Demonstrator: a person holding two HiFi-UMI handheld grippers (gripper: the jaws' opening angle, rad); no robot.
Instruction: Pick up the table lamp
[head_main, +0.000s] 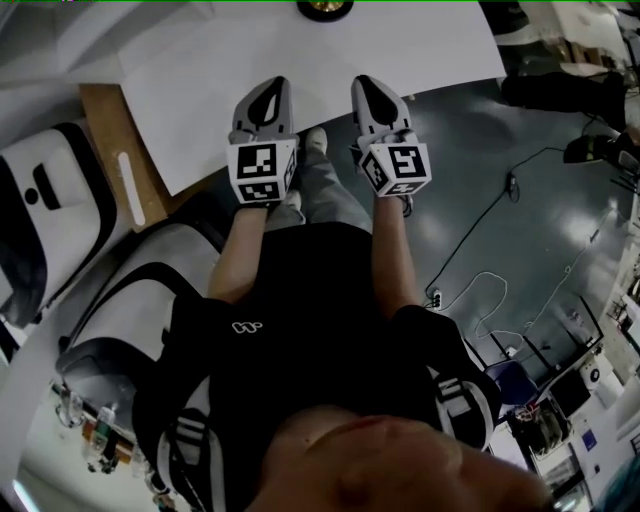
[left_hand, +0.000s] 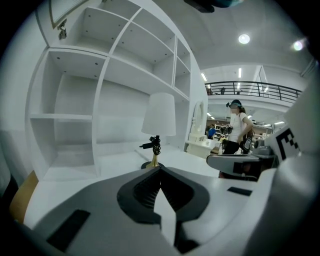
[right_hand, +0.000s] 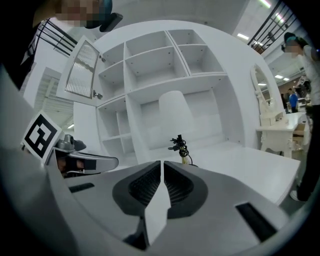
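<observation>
The left gripper (left_hand: 160, 171) and right gripper (right_hand: 162, 165) hover side by side over the white table's (head_main: 200, 80) near edge, jaws pressed together, empty. The white-shaded brass-stemmed table lamp (left_hand: 159, 117) stands farther back.

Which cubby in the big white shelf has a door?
The top-left cubby: a ribbed door stands swung open at its left side. Every other cubby in the shelf is open-fronted, with no door.
</observation>
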